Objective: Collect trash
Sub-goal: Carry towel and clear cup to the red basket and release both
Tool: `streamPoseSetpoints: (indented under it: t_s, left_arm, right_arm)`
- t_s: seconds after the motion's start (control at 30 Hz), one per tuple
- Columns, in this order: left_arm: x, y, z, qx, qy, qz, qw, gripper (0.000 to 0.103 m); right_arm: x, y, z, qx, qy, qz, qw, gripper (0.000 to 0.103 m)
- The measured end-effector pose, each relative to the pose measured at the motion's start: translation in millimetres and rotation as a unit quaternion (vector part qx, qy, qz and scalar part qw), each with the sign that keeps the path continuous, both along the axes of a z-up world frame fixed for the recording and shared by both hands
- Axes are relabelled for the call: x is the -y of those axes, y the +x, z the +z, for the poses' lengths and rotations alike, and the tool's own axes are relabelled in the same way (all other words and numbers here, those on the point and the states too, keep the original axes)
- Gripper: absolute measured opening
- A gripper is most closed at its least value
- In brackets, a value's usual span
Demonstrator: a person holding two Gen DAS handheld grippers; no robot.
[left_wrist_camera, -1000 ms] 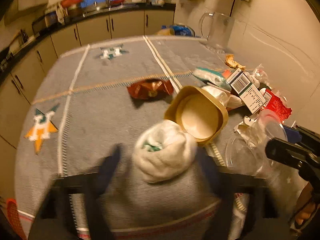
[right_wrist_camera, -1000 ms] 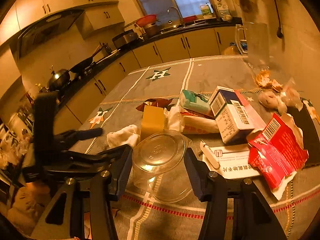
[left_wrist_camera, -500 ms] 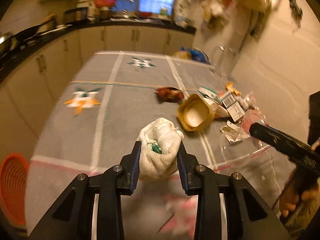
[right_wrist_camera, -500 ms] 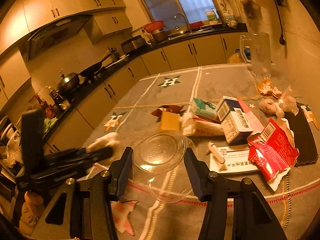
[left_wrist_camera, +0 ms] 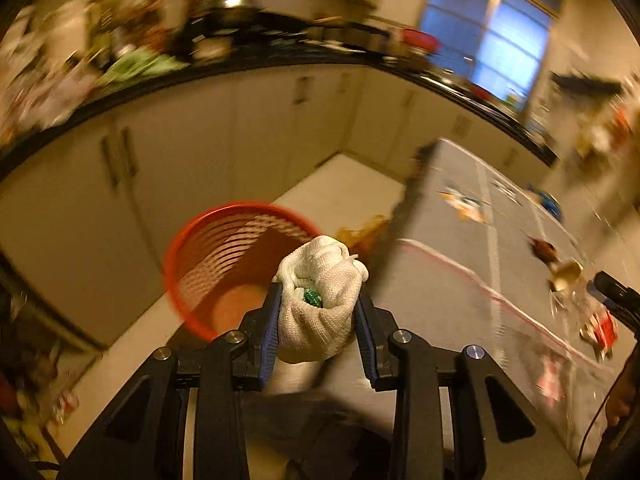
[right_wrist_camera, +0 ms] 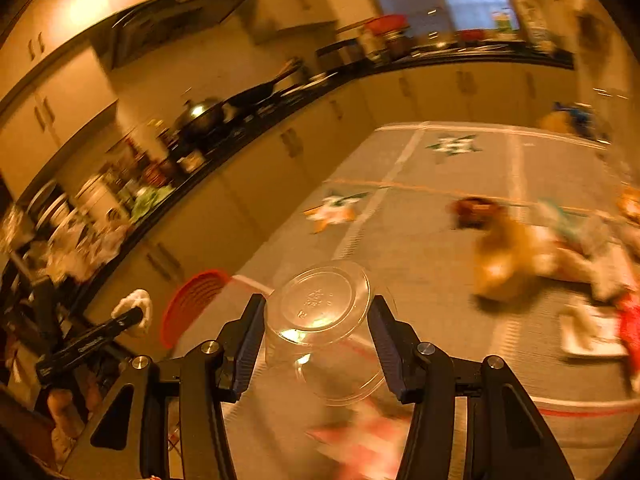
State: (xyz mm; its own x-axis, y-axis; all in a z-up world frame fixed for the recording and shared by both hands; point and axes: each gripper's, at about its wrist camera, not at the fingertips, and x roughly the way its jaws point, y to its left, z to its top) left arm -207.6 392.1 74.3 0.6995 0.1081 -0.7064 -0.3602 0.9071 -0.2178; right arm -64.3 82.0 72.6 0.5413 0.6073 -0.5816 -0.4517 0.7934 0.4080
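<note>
My left gripper (left_wrist_camera: pixel 318 292) is shut on a crumpled white tissue wad (left_wrist_camera: pixel 320 304) with a green bit inside. It hangs past the table's left edge, near the red mesh waste basket (left_wrist_camera: pixel 208 248) on the floor. From the right wrist view the same wad (right_wrist_camera: pixel 134 306) and basket (right_wrist_camera: pixel 192 300) sit at lower left. My right gripper (right_wrist_camera: pixel 316 304) is shut on a clear plastic cup (right_wrist_camera: pixel 320 320), held on its side above the table's near edge. More trash (right_wrist_camera: pixel 520 256) lies blurred at the table's right: a tan tub, cartons, red wrappers.
The grey tablecloth (right_wrist_camera: pixel 440 184) with star motifs covers the table. Cream cabinets and a dark counter (right_wrist_camera: pixel 248 120) crowded with pans run along the left and back. Pale floor (left_wrist_camera: pixel 344 192) lies between the cabinets and the table, with the basket on it.
My left gripper lifted the tissue wad off the table and swung it left, out over the floor by the red basket. My right gripper carried the clear cup leftward and slightly up.
</note>
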Motion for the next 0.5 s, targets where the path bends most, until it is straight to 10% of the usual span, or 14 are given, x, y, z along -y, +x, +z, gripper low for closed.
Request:
streamPoseSetpoints:
  t_s: [0.5]
  left_arm:
    - [-99,46,-66,-0.031,-0.06,0.051,0.9964,0.041]
  right_arm:
    - [-274,69,-38,-0.052,-0.003,0.153,0.987,0.058]
